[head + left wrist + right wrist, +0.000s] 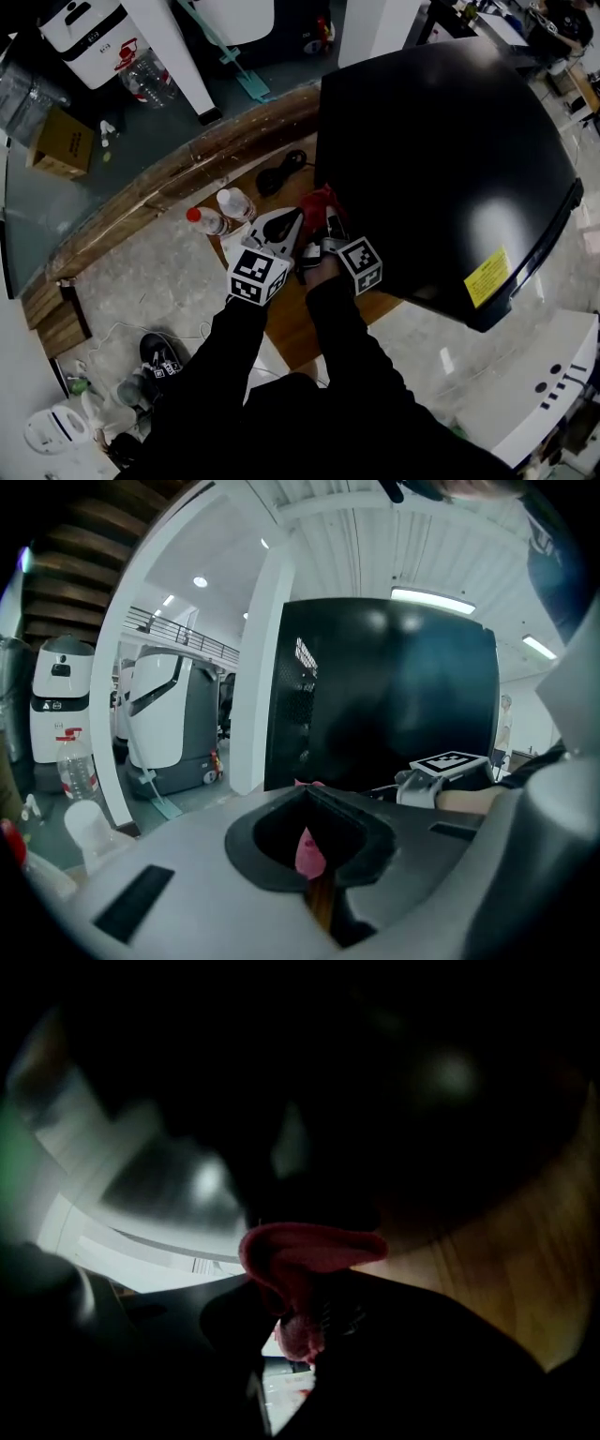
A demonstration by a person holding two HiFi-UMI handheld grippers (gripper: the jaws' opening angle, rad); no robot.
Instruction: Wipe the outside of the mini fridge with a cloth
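The black mini fridge (441,159) stands on a wooden table (289,323) and fills the back of the left gripper view (394,696). A red cloth (320,201) is bunched against the fridge's lower left side. My left gripper (298,225) and right gripper (328,228) sit side by side at the cloth. Seen from the left gripper (307,803), its jaws are together with a pink bit of cloth (309,852) between them. The right gripper (305,1321) is shut on a fold of the cloth (305,1251), close to the dark fridge wall.
Two plastic bottles (208,220) (234,203) stand just left of the grippers. A black cable (281,171) lies behind them. A curved wooden ledge (169,173) borders the table's far side. A cardboard box (61,141) and white machines (61,710) stand on the floor beyond.
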